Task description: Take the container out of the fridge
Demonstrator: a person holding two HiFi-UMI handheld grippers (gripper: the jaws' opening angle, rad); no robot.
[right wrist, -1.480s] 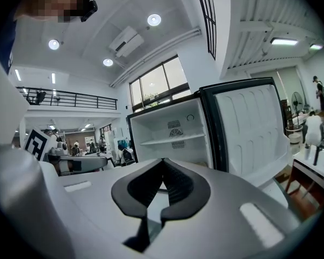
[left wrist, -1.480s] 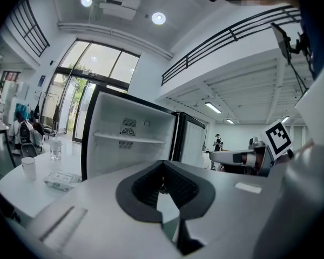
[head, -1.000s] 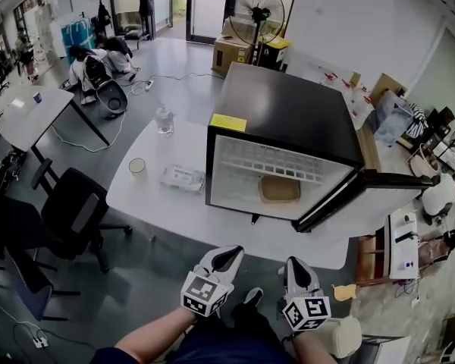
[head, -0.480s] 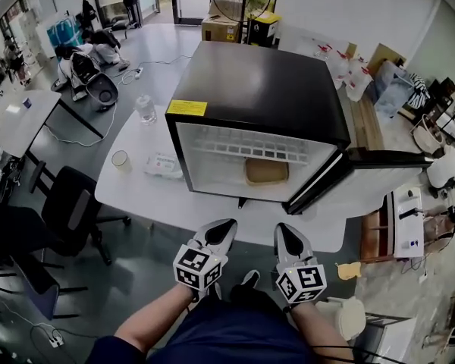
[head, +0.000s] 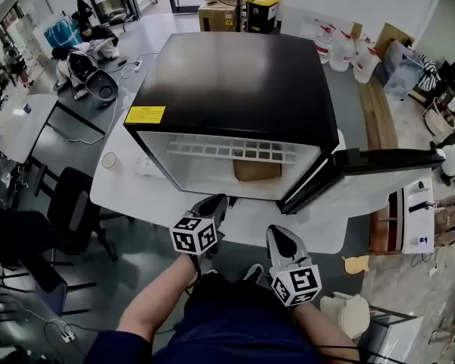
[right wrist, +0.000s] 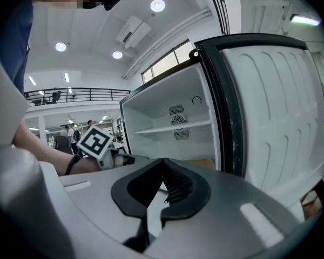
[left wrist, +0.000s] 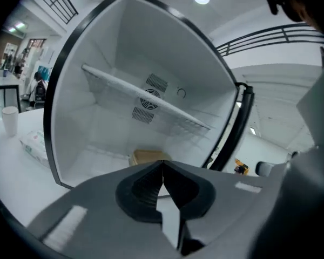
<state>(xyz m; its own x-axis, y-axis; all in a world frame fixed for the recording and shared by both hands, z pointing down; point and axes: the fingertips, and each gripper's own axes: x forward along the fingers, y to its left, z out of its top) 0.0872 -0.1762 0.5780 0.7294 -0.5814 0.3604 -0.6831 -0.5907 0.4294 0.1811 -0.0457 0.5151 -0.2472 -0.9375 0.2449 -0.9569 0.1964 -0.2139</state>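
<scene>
The container [head: 256, 171] sat on the floor of the fridge [head: 235, 82], towards the back and a little right of centre, below the white wire shelf [head: 235, 149]. It looked flat and low, tan or pale brown, roughly square with rounded corners (its material could not be told from here). In the left gripper view it [left wrist: 148, 156] showed just above the closed jaw tips, with only its top and front edge visible.

The fridge was a small black box with a white inside, standing on a white worktop [head: 235, 226]. Its door [head: 379, 165] stood swung wide to the right.

The left tool [head: 216, 201] hovered in front of the open cabinet, near its lower front edge, with its jaws pressed together and nothing between them. The right tool [head: 277, 233] hung lower and nearer the person, off the worktop's edge, its jaws likewise closed and empty.

A paper cup [head: 109, 160] and a flat packet [head: 148, 165] lay on the worktop left of the fridge
</scene>
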